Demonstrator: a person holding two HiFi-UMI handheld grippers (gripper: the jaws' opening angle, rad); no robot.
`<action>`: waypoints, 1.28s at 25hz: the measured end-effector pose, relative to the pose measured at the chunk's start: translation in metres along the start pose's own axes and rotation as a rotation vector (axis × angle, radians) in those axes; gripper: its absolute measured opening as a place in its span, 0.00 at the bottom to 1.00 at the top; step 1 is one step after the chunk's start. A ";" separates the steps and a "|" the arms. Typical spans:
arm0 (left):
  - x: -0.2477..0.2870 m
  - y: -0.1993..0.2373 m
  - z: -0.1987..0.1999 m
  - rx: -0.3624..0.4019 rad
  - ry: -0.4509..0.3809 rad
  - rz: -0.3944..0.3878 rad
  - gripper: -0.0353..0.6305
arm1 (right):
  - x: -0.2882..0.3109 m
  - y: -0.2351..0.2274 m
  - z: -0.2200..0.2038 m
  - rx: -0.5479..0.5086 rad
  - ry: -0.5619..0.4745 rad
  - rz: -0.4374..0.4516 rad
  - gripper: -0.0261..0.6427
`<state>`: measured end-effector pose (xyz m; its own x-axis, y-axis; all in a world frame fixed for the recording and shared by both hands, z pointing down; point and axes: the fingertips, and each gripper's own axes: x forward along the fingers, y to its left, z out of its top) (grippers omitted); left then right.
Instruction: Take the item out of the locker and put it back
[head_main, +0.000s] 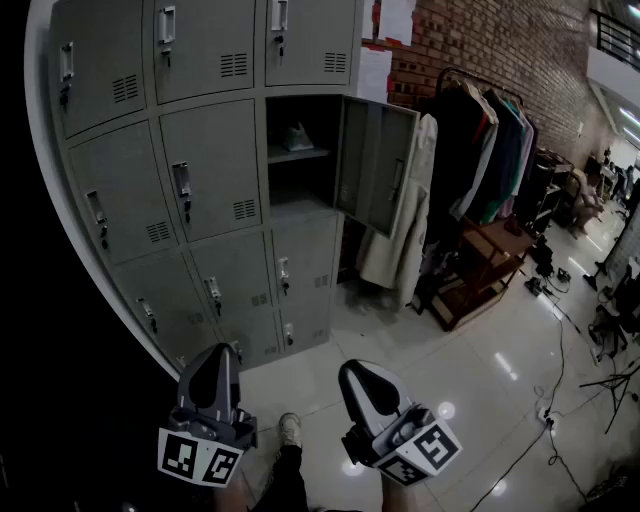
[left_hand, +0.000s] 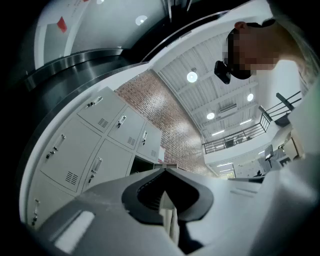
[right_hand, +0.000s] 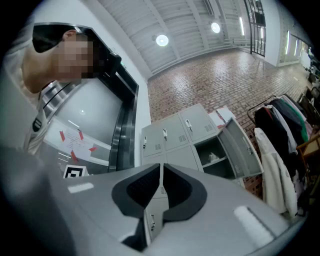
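Observation:
The grey locker bank stands ahead, with one compartment open and its door swung out to the right. A small pale item rests on the shelf inside; the right gripper view also shows this item. Both grippers are held low and far from the lockers, tilted upward. My left gripper has its jaws together and empty, as its own view of the left gripper confirms. My right gripper is likewise shut on nothing, tips meeting in the view of the right gripper.
A beige coat hangs just right of the open door. Beyond it a clothes rack holds dark garments over a wooden bench. Cables trail across the glossy floor at the right. The person's shoe shows between the grippers.

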<state>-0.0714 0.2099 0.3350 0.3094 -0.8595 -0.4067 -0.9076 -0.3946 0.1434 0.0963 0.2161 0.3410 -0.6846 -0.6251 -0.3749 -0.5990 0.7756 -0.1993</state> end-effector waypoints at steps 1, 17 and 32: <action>0.017 0.009 -0.008 -0.012 0.005 -0.019 0.06 | 0.014 -0.012 -0.006 0.007 0.006 0.001 0.06; 0.312 0.195 -0.075 0.021 0.020 -0.099 0.06 | 0.282 -0.235 -0.033 -0.071 0.000 -0.083 0.06; 0.379 0.221 -0.102 0.015 0.037 -0.051 0.06 | 0.343 -0.297 -0.043 -0.101 0.054 -0.056 0.06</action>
<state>-0.1259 -0.2363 0.3051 0.3653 -0.8499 -0.3798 -0.8943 -0.4336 0.1100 0.0213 -0.2332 0.3109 -0.6688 -0.6730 -0.3160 -0.6739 0.7282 -0.1248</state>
